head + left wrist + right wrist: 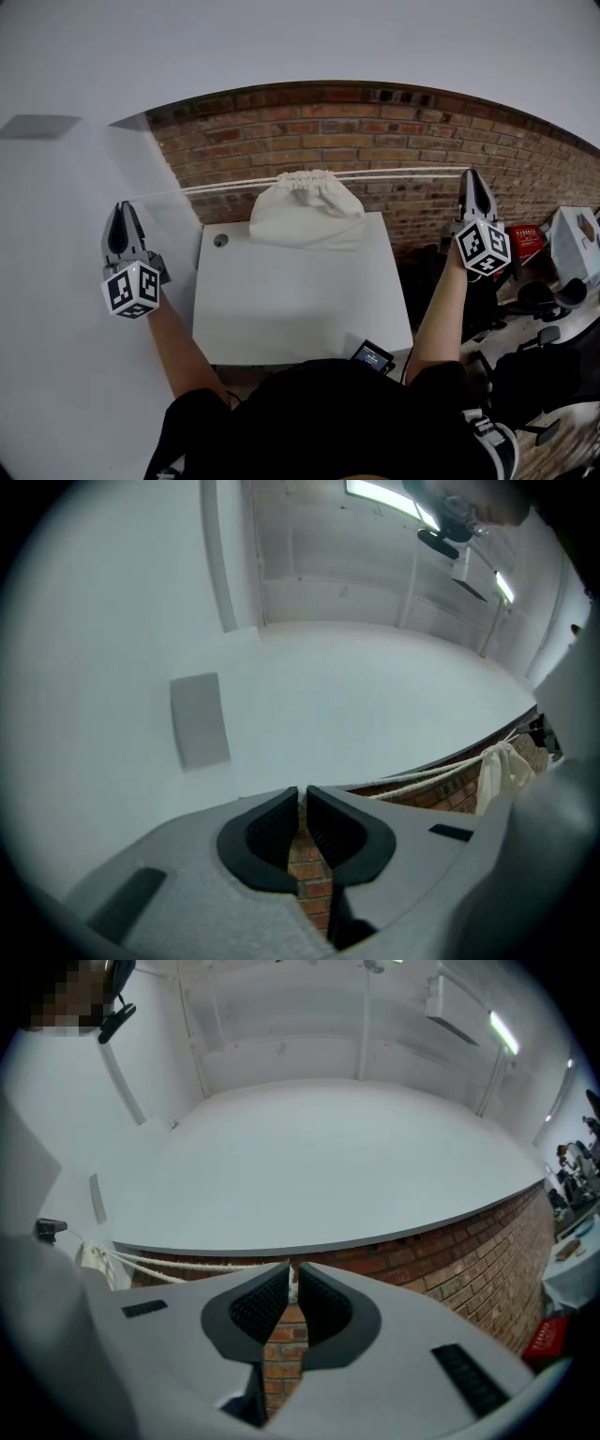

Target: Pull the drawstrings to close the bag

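A white cloth bag (307, 217) sits at the back of the white table (300, 309), its mouth (310, 180) gathered tight. White drawstrings run taut from the mouth to both sides. The left cords (202, 188) end at my left gripper (123, 206), which is shut on them far out to the left. The right cords (412, 172) end at my right gripper (472, 175), also shut on them. In the left gripper view the cords (422, 778) lead from the gripper (302, 791) to the bag (502, 766). In the right gripper view the cords (187, 1265) run left from the gripper (292, 1269) toward the bag (94, 1258).
A brick wall (394, 131) stands right behind the table. A black device (372, 356) lies at the table's front edge and a round hole (220, 240) is near its back left corner. Office chairs (539, 300) and a red item (527, 241) crowd the right side.
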`<state>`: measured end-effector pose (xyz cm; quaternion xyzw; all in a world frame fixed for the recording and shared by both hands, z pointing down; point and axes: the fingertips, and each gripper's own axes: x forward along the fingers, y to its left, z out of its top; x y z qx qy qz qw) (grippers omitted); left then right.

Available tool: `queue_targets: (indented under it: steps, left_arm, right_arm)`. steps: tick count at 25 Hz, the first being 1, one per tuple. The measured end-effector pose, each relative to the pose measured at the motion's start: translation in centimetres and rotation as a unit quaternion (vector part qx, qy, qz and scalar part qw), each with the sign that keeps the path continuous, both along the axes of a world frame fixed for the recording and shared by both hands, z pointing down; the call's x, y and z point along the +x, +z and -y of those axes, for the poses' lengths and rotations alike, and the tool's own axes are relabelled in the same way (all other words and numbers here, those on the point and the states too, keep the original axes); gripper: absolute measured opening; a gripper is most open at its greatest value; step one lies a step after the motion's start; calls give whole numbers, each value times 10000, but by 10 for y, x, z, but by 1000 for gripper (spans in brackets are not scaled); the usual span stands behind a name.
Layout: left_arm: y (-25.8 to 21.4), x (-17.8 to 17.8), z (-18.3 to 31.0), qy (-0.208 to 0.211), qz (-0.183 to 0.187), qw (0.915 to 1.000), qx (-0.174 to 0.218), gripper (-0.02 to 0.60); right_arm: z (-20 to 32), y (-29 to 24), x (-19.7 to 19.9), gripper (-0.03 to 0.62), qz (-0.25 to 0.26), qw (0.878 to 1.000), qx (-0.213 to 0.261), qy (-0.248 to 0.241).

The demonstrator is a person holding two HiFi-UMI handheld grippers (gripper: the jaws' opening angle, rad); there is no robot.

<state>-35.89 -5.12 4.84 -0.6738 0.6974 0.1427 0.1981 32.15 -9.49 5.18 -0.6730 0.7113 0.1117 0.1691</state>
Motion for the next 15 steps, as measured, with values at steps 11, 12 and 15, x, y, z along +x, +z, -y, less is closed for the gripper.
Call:
queue_targets:
  steps: [11, 12, 15]
  left_arm:
    - [2, -6, 5, 29, -89, 10000, -15, 40]
    - [3, -7, 5, 40, -109, 9999, -25, 40]
    - [2, -11, 4, 42, -154, 9999, -18, 40]
  right_arm:
    - [3, -2, 2, 34, 42, 10000, 5, -50]
    - [3, -3, 3, 34, 62, 10000, 9, -67]
    - [4, -5, 2, 34, 101, 9999, 25, -123]
